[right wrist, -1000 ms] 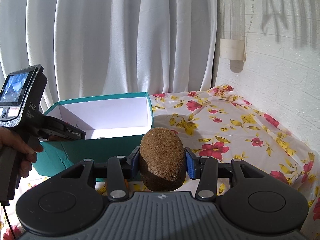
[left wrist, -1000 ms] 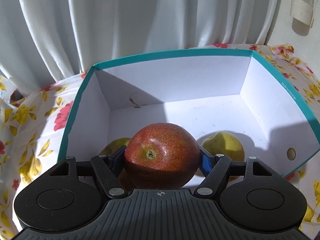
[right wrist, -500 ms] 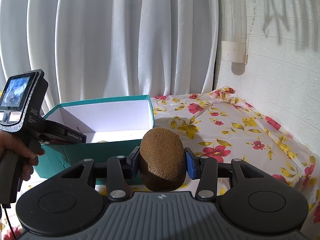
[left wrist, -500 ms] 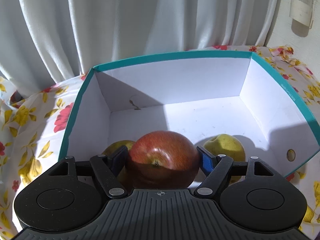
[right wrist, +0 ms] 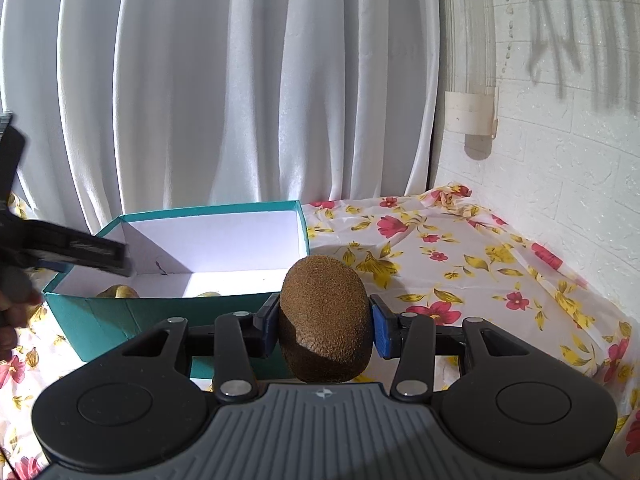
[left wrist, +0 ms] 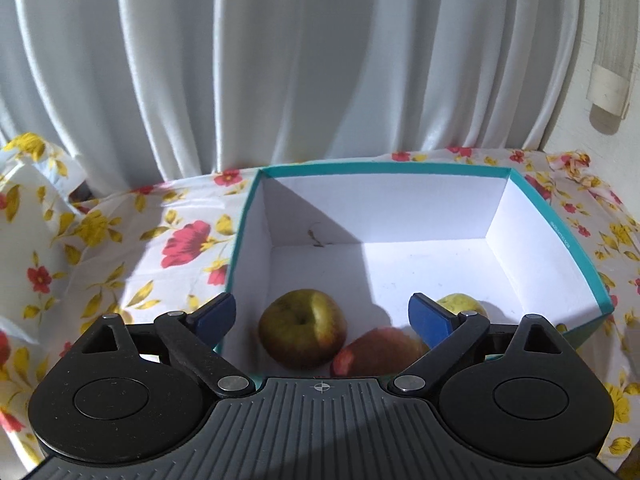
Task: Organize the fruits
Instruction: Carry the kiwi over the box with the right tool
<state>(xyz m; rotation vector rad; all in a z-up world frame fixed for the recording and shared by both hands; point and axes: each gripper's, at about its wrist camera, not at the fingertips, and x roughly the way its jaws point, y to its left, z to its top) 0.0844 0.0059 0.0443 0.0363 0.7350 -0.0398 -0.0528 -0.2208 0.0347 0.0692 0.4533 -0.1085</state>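
A teal box (left wrist: 576, 256) with a white inside stands on the flowered cloth. In it lie a red apple (left wrist: 380, 354), a greenish apple (left wrist: 302, 328) and a yellow-green fruit (left wrist: 460, 304) partly behind a finger. My left gripper (left wrist: 322, 316) is open and empty above the box's near edge. My right gripper (right wrist: 324, 320) is shut on a brown kiwi (right wrist: 324, 316), held above the cloth to the right of the box (right wrist: 120, 316). The left gripper (right wrist: 60, 248) shows blurred at the right wrist view's left edge.
A white curtain (left wrist: 280, 60) hangs right behind the box. A white brick wall (right wrist: 560, 160) with a clear tube holder (right wrist: 470, 60) stands on the right. Flowered cloth (right wrist: 480, 272) covers the table to the right of the box.
My left gripper has opened and let go of the red apple, which now lies in the box. The left gripper has pulled back and to the left. The right gripper still holds the kiwi.
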